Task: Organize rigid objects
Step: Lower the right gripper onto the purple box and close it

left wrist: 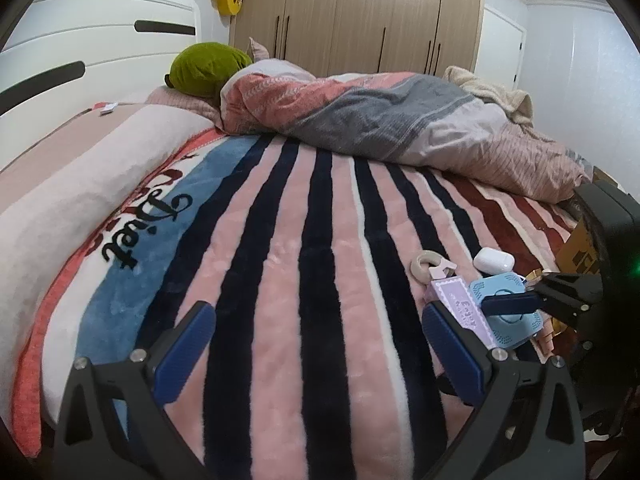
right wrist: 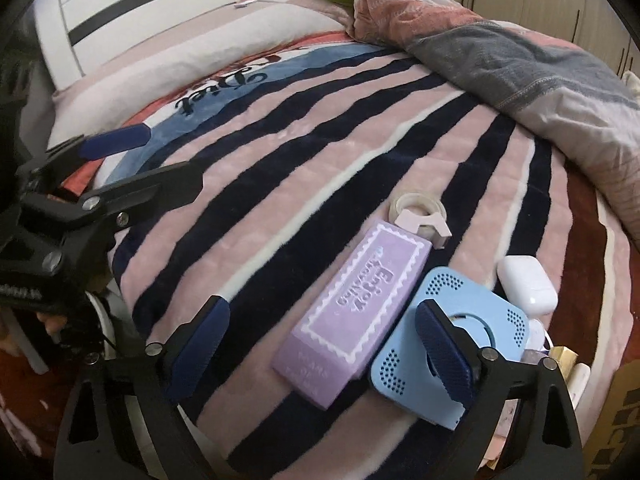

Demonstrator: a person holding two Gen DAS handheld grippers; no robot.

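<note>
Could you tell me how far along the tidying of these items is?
Nothing looks sorted yet. The purple box, blue device, white case and tape dispenser lie clustered on the blanket. The open right claw straddles the box; the left claw is empty.

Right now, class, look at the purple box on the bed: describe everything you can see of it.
The purple box is a long, flat-sided lilac carton, apparently card, closed, with a white scalloped border and white lettering on top. It lies flat on the striped blanket, slanted across the stripes. Its far end meets the pink tape dispenser; its long side lies against the blue perforated case. It sits between the open fingers of the right gripper, which do not touch it.
</note>
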